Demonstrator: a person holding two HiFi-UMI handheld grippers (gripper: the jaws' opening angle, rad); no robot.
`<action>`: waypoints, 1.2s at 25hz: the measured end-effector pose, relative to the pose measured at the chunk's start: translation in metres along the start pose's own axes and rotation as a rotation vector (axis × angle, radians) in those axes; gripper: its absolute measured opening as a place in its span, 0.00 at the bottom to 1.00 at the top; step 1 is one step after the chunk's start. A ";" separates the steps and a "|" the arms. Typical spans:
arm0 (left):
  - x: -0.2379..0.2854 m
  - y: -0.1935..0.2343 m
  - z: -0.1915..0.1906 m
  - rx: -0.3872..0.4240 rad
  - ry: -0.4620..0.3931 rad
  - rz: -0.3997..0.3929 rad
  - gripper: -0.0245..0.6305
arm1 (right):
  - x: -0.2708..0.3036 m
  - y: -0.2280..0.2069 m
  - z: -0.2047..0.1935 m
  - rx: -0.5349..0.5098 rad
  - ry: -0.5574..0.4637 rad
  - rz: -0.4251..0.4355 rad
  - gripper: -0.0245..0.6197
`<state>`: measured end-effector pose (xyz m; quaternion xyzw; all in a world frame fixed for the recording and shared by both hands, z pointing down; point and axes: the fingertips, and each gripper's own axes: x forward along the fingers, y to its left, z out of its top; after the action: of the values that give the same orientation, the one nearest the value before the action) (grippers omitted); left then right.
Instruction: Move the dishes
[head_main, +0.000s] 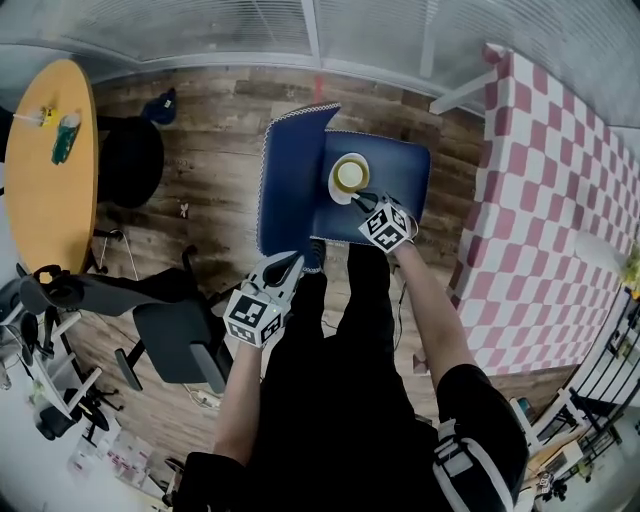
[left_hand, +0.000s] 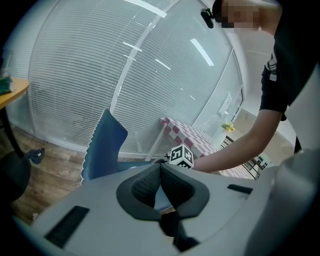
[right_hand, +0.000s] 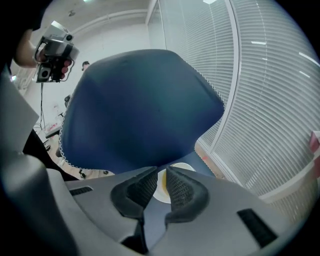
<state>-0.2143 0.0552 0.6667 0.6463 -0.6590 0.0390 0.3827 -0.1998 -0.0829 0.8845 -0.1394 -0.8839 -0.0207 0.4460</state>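
Observation:
A white plate (head_main: 349, 177) with a yellow dish in its middle lies on the seat of a blue chair (head_main: 395, 160). My right gripper (head_main: 365, 200) hovers at the plate's near right edge, pointing steeply down. In the right gripper view its jaws (right_hand: 162, 169) stand a narrow gap apart, and the plate (right_hand: 182, 166) shows through and just beyond them; I see no pad pressing on it. My left gripper (head_main: 290, 262) is off the chair's front left corner. It is shut and empty, its pads (left_hand: 150, 182) meeting in the left gripper view.
The chair's blue backrest (head_main: 290, 180) rises left of the plate. A red-and-white checked table (head_main: 540, 200) stands to the right, and a round wooden table (head_main: 50, 160) far left. A grey office chair (head_main: 170, 330) is at lower left. The person's legs stand right before the seat.

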 end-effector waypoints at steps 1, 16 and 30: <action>0.002 0.002 -0.002 0.000 0.003 -0.001 0.07 | 0.005 -0.001 -0.002 0.001 0.004 0.002 0.14; 0.024 0.019 -0.021 -0.007 0.028 -0.018 0.07 | 0.072 -0.017 -0.028 -0.169 0.076 -0.004 0.14; 0.035 0.038 -0.037 -0.017 0.054 -0.008 0.07 | 0.122 -0.024 -0.051 -0.189 0.153 0.019 0.14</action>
<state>-0.2260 0.0528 0.7292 0.6444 -0.6460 0.0490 0.4061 -0.2347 -0.0867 1.0139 -0.1872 -0.8400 -0.1103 0.4972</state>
